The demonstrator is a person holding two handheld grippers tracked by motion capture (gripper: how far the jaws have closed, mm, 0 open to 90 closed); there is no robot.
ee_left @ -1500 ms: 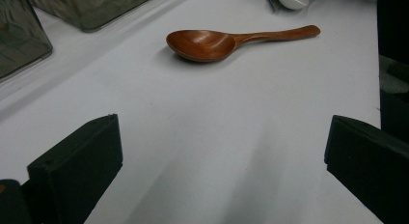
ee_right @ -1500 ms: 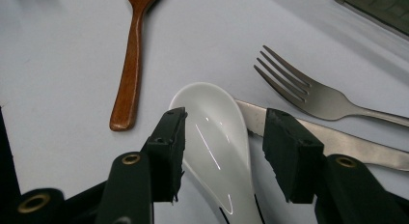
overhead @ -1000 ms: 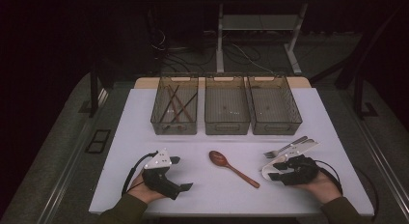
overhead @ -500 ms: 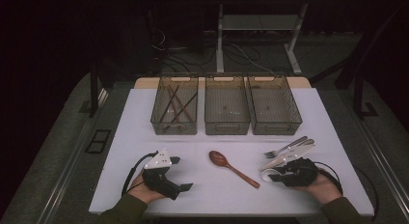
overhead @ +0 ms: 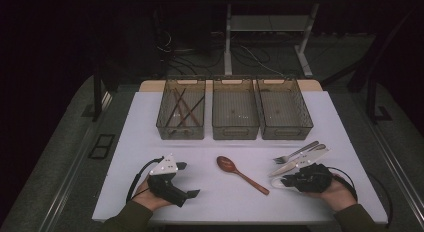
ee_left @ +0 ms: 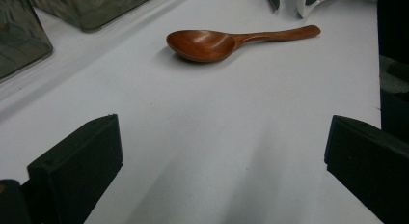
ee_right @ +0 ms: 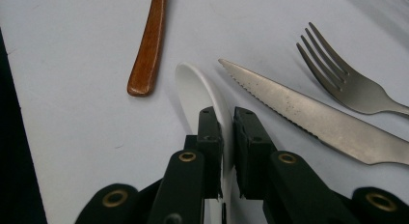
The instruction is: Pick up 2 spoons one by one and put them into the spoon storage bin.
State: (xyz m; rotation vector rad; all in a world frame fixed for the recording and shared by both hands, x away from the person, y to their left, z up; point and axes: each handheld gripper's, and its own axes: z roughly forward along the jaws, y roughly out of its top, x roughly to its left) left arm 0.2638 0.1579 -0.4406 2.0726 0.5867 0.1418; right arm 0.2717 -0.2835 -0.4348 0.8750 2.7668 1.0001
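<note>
Jaws of our right gripper [ee_right: 226,132] have just been closing and now clamp the rim of the white spoon [ee_right: 200,91], which lies on the white table [overhead: 215,197] near its front edge. In the right gripper view the spoon's bowl pokes out beyond the pads; its handle end is cut off behind the jaws, so we cannot make out its full shape. In the high view the right gripper [overhead: 290,181] covers most of the white spoon [overhead: 276,182], leaving a pale sliver.

Just past the white spoon lies the knife [ee_right: 308,115], serrated edge facing the spoon, handle running out of frame. Beyond the knife sits the fork [ee_right: 345,79], handle also cut off. On the spoon's other side the wooden spoon [ee_right: 147,45] shows its handle end, close to but apart from the white bowl.

Our left gripper [overhead: 182,179] rests well apart from the white spoon, jaws wide, nothing between them; the wooden spoon [ee_left: 212,42] lies ahead of it.

Far from the white spoon stand three bins: left bin [overhead: 170,132] holds dark sticks, hard to identify; middle bin [overhead: 235,134] and right bin [overhead: 287,134] look dim.

Compared with a second earlier, the right jaws were wider; both hands sit where they were.
</note>
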